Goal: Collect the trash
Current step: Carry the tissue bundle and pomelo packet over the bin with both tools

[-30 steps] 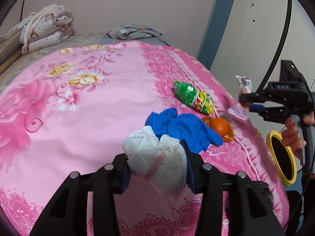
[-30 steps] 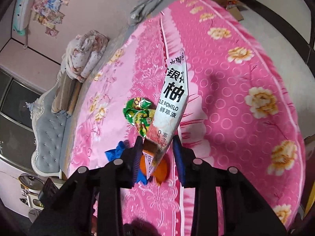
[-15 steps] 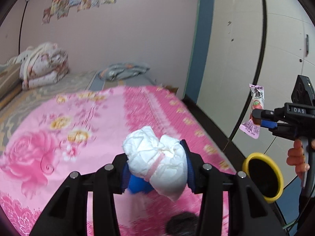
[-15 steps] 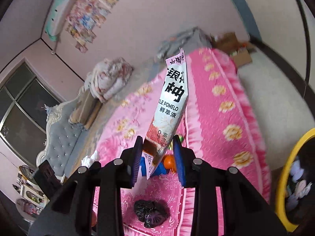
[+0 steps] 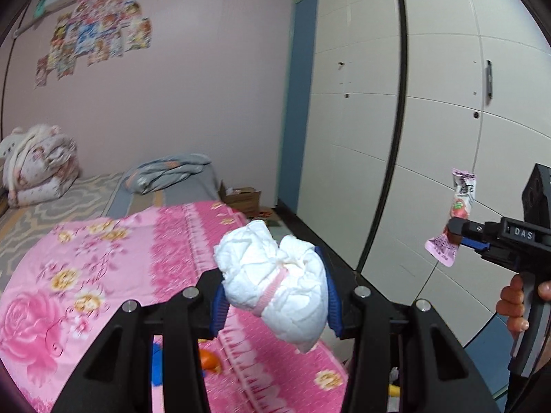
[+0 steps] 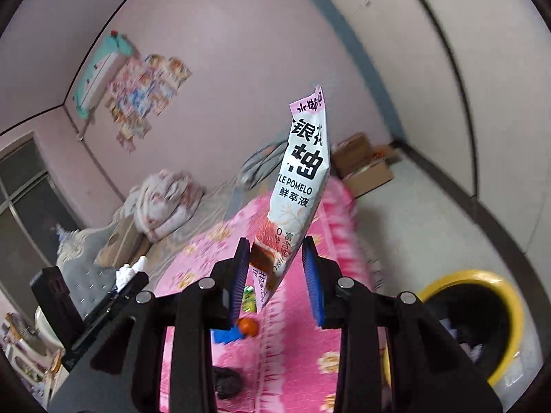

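Trash in hand, two items. My left tongs [image 5: 273,296] pinch a crumpled white wad [image 5: 275,285] bound by a pink strip, the blue pads pressing it on both sides; it is held in the air above the edge of the bed [image 5: 103,268]. My right tongs [image 6: 277,275] pinch the lower end of a tall white and pink drink pouch [image 6: 303,179], which stands nearly upright above them. I read "POMELO" on its face, preceded by the letters "LE", with large Chinese characters above and smaller ones below; the torn top strip is pink. In the left wrist view the same pouch [image 5: 456,213] shows small at the right, and the body of the right tool bears the letters "DAS". A hand [image 5: 516,306] grips its handle.

Remaining on the pink floral bedspread: an orange fruit [image 6: 248,326], a blue item [image 6: 225,335] touching it, a green wrapper [image 6: 248,296] partly hidden behind the tongs, and a dark clump [image 6: 225,382] near the bed edge. A yellow-rimmed bin [image 6: 482,323] stands on the floor beside the bed, to the right. Posters [image 5: 93,38] on the wall are too blurred to read.
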Motion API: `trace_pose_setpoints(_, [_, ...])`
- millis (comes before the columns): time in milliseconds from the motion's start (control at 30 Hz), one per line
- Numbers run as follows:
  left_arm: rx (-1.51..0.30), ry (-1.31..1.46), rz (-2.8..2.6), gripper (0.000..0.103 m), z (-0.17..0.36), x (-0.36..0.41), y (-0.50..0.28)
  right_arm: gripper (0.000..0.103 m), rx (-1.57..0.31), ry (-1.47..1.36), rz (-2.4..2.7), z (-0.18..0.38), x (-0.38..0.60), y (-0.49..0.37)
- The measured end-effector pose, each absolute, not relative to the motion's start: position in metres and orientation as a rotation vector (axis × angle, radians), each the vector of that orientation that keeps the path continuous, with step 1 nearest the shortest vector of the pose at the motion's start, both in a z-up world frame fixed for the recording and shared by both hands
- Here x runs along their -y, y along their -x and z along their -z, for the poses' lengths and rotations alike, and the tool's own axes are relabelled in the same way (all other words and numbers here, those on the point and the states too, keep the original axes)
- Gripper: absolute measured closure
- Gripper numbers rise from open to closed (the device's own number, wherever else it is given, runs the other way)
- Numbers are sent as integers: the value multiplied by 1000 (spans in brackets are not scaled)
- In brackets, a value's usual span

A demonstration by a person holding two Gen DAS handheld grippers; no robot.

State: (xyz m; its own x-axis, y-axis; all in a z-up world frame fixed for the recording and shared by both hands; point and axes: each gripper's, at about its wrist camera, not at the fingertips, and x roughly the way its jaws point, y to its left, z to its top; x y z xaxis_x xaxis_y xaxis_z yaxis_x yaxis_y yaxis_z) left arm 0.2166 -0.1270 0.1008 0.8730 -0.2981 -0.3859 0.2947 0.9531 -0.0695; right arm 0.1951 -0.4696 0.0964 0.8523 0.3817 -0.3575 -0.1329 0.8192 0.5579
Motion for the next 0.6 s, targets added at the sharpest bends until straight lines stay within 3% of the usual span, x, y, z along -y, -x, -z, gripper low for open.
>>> trace_pose_setpoints(267, [-451,-29,406,61,-82,209,-239,73,-430,-516,-88,-86,534,-164])
trace_pose_setpoints(600, [-583,-81,523,61,-1,292,-264,73,-538,-546,51,-2,584,-174])
